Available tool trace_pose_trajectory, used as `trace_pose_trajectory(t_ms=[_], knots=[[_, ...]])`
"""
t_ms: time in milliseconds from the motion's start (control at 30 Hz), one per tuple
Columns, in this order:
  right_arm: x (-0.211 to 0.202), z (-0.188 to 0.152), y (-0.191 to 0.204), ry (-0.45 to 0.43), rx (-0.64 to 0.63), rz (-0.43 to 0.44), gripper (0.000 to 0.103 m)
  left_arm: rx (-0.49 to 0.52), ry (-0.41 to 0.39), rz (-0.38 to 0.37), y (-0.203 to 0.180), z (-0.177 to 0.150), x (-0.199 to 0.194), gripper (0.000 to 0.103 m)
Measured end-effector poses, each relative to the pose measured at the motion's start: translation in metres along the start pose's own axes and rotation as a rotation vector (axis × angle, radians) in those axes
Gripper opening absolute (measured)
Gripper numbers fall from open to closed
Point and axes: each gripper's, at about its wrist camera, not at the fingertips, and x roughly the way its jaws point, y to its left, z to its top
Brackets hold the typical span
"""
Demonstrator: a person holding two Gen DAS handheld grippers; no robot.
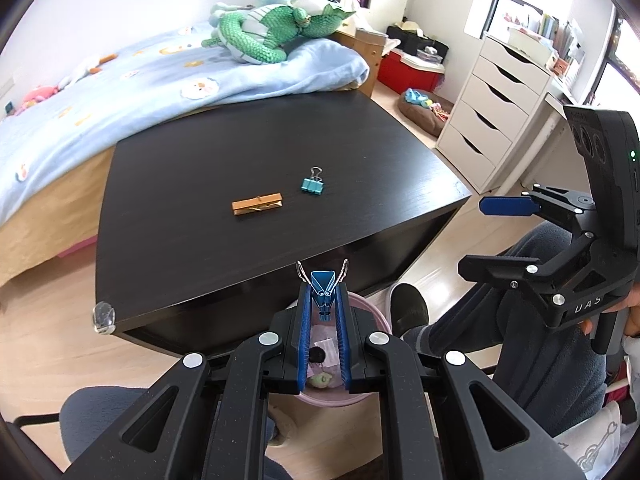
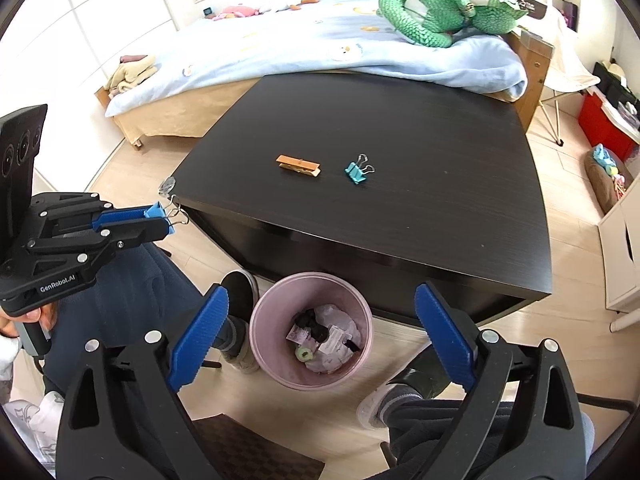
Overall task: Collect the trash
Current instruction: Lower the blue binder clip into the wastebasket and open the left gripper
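Two wrist fisheyes, steeply downward, close above shared table (image 1: 192, 240) and bin (image 2: 264, 312).

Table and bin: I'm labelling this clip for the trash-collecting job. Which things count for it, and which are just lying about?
Part of the job:
- blue binder clip clamped in left gripper
- teal binder clip on black table
- wooden clothespin on the table
- pink bin holding trash
- right gripper, open above it

Just lying about:
- green plush toy
- bed
- white drawers
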Motion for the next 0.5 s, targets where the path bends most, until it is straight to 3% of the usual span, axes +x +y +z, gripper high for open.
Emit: trace_pose_trajectory(t_ms=[500], knots=[[-0.019, -0.005, -0.023, -0.039, 0.068, -0.025, 0.093, 0.063, 0.037, -0.056, -0.021, 0.005, 0.01, 0.012]])
